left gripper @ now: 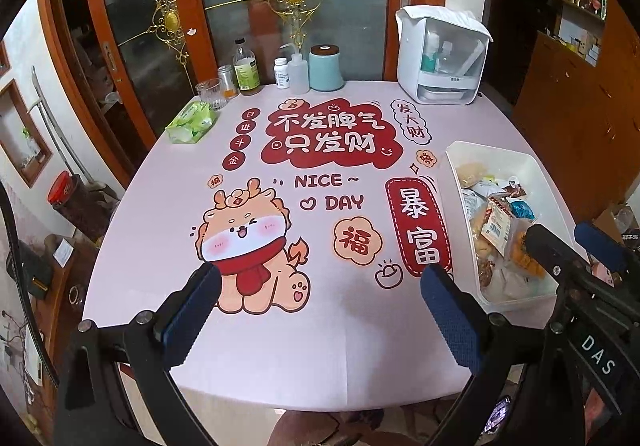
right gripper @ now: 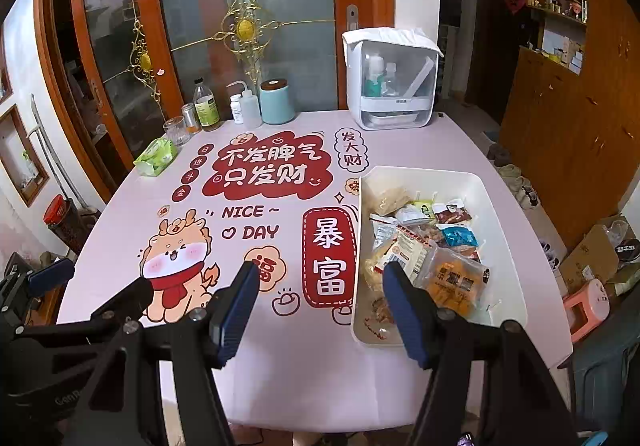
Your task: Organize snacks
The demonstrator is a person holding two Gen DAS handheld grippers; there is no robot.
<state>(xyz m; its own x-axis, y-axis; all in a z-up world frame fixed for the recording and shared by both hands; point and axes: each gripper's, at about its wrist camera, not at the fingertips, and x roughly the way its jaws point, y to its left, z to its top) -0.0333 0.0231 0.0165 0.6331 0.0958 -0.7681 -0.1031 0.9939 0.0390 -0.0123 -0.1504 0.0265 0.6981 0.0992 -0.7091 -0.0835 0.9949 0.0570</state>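
A white tray [left gripper: 492,150] [right gripper: 500,206] holds a heap of wrapped snacks [left gripper: 500,222], with an orange packet [right gripper: 452,274] lying nearest. It sits on the right side of a pink printed tablecloth [left gripper: 320,326] [right gripper: 300,366]. My left gripper [left gripper: 320,278] [right gripper: 96,280] hovers open over the cartoon dragon print, left of the tray, holding nothing. My right gripper [right gripper: 320,274] [left gripper: 564,236] is open too, near the tray's front left corner. Its right finger [right gripper: 404,298] overlaps the tray's near end in view, and no snack is between the pads.
Along the table's far edge stand a green wipes pack [left gripper: 190,122] [right gripper: 156,156], a glass, bottles, a teal canister [left gripper: 326,68] [right gripper: 277,102] and a white lidded dispenser box [left gripper: 440,54] [right gripper: 390,82]. On the floor at right are a pink stool [right gripper: 586,310] and cardboard boxes.
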